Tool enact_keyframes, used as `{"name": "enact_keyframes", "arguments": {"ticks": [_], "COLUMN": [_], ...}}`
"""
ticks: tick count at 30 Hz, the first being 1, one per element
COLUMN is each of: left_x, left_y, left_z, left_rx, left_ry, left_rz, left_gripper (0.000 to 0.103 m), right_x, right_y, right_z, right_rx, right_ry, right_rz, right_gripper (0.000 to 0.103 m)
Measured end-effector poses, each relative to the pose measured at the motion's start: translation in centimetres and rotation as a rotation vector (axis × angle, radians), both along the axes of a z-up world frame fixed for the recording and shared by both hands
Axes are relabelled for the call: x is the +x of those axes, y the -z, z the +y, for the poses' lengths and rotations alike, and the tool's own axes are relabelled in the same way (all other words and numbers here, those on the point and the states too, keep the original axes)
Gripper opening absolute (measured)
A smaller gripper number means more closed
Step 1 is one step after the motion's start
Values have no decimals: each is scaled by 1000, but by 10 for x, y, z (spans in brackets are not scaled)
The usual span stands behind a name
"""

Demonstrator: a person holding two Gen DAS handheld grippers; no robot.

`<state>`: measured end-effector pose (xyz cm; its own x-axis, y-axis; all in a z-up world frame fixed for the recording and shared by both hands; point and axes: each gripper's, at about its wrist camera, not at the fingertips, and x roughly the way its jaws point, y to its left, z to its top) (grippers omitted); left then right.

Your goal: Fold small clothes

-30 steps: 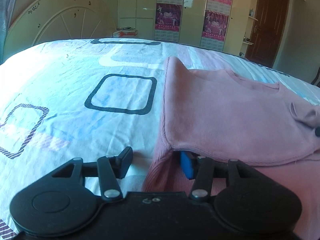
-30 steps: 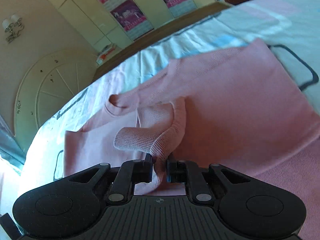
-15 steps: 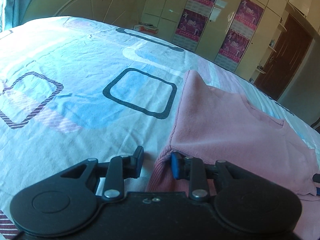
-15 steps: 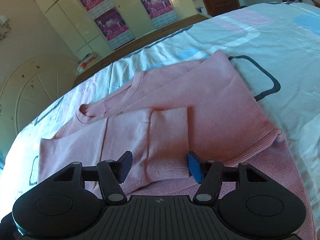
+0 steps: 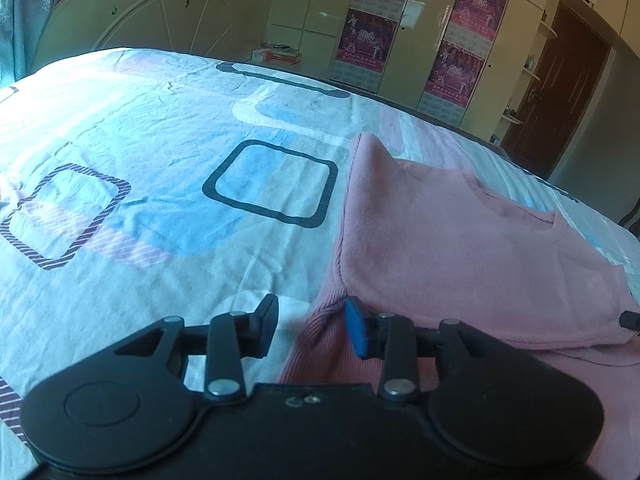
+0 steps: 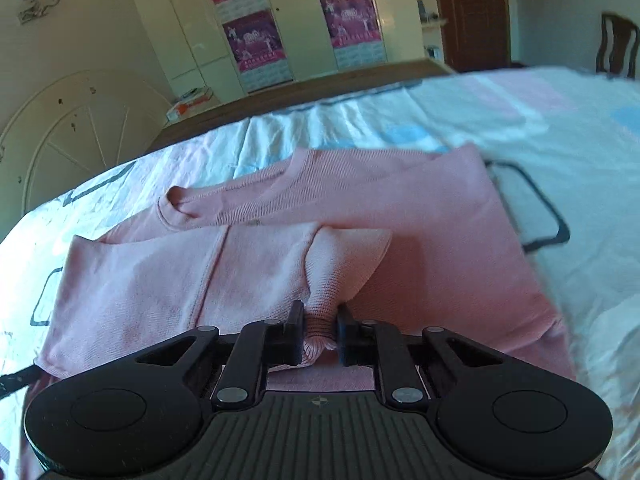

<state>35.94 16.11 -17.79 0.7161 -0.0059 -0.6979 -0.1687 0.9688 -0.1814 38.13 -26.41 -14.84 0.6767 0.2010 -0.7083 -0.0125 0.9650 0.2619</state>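
A small pink knit sweater [image 5: 460,248] lies on the bed, one side folded over its body. My left gripper [image 5: 312,326] is open, its jaws on either side of the ribbed hem corner at the sweater's left edge. In the right wrist view the sweater [image 6: 400,216] lies flat, neckline at the far left. My right gripper [image 6: 318,336] is shut on the ribbed sleeve cuff [image 6: 320,320] and lifts it off the sweater's body.
The bed sheet [image 5: 160,184] is white with blue and pink squares. A round headboard [image 5: 152,20] and a wardrobe with posters [image 5: 400,28] stand behind. A brown door [image 5: 560,92] is at the far right. A chair [image 6: 616,48] stands beyond the bed.
My right gripper let the cuff go and opened, then shut on it again and raised it. My left gripper stayed open at the hem corner, its view shifting slightly.
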Motion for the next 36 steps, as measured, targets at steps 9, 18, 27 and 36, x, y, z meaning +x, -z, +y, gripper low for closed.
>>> {"name": "enact_keyframes", "arguments": {"ticks": [9,18,27,36], "left_x": [27,110,154,142], "left_y": [-21,7,22,33], "left_z": [-16,-23,-11,26], "left_rx": [27,24,-79,-227], "left_ry": [60,82,77,-58], "left_rz": [-48,12,-8,-94], "left_gripper": [68,64,9,8], "right_x": [9,49,55,56], "right_y": [3,21,24,9], "right_z": [-18,-22,-3,16], "right_rx": [3,40,-4,-18], "right_ry": [9,61,25,-57], "right_rz": [18,70,18,-80], "right_gripper": [74,58,20,11]}}
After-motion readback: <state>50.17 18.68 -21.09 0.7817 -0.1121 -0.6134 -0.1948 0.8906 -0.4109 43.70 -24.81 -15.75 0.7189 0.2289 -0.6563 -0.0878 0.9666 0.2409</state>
